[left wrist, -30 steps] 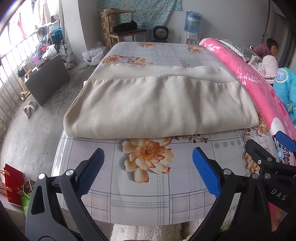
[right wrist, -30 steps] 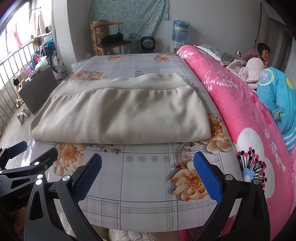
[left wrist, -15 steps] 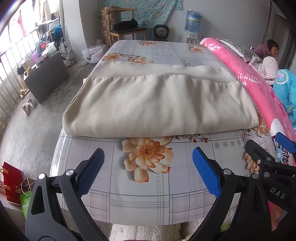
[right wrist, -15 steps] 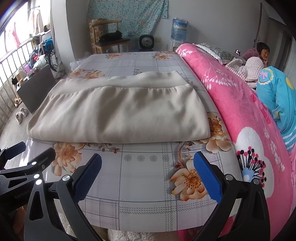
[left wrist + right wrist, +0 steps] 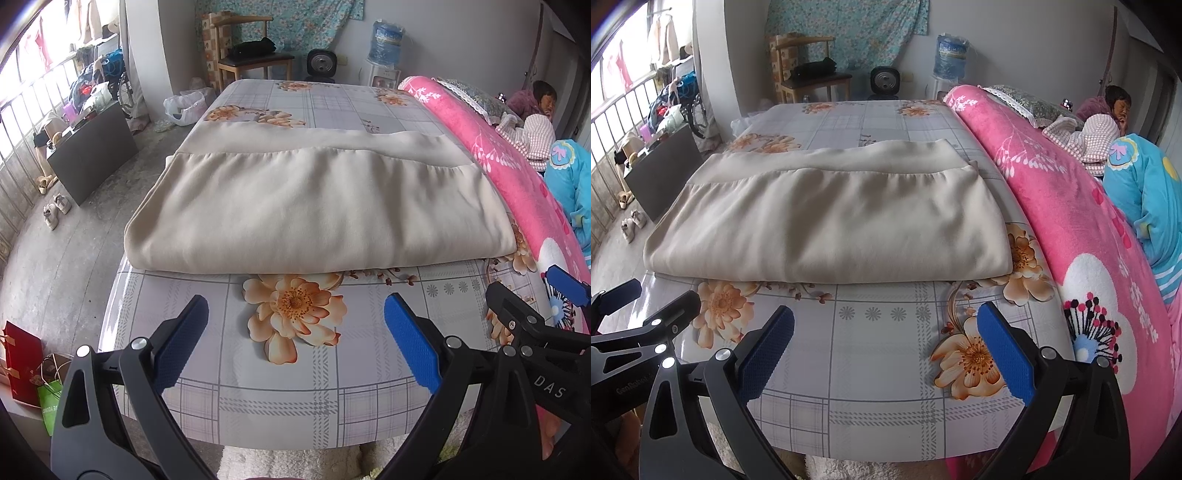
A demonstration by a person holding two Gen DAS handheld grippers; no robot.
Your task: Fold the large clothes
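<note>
- The beige garment point(image 5: 317, 206) lies folded in layers on the floral table point(image 5: 280, 398), squared for another fold.
- The left gripper point(image 5: 295, 339) and right gripper point(image 5: 886, 347) hang spread and empty before the garment's near edge, probably ready to pinch it.

Bare tabletop point(image 5: 280, 398) lies free before the folded cloth point(image 5: 317, 210); pink blanket point(image 5: 1071, 206) seemingly walls the right.

Folded beige cloth point(image 5: 317, 206) hid the tablecloth point(image 5: 295, 376) beneath it. Frame edges cut off both gripper bodies. Lettering on the red bag point(image 5: 20, 362) was possibly text, too small to read.
</note>
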